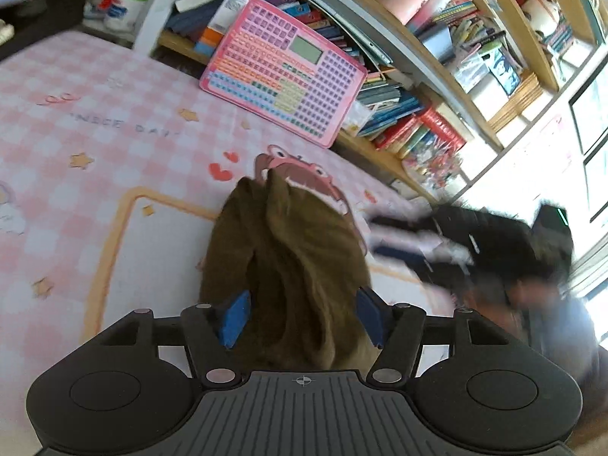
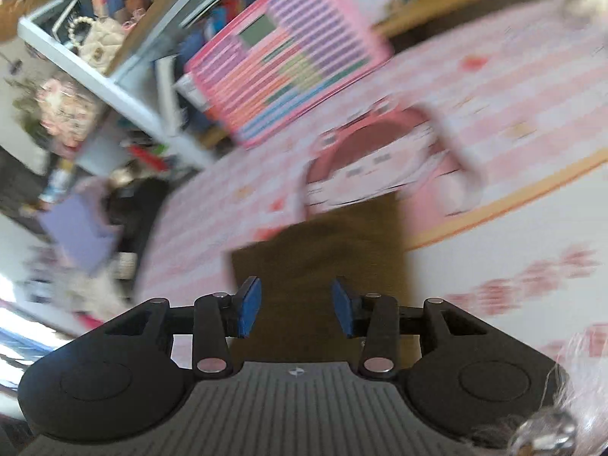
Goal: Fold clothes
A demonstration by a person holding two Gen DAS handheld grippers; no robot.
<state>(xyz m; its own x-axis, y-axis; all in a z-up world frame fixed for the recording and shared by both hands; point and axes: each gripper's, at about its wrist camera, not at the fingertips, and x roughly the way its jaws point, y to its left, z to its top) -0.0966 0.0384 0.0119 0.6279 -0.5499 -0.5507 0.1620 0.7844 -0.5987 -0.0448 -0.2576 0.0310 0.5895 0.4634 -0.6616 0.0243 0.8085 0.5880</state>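
A brown garment [image 1: 288, 258] hangs bunched in vertical folds between the blue pads of my left gripper [image 1: 302, 317], over a pink checked mat [image 1: 76, 144]. The left jaws stand wide apart with cloth filling the gap. In the blurred right wrist view the same brown garment [image 2: 323, 250] lies flatter between the blue pads of my right gripper [image 2: 296, 307], whose jaws stand apart around it. My right gripper also shows as a dark blur in the left wrist view [image 1: 475, 250].
A pink toy keyboard tablet [image 1: 285, 76] leans against a bookshelf [image 1: 437, 76] packed with books at the mat's far edge; it also shows in the right wrist view [image 2: 288, 64]. A cartoon print [image 2: 380, 155] marks the mat. A purple box [image 2: 76, 231] lies left.
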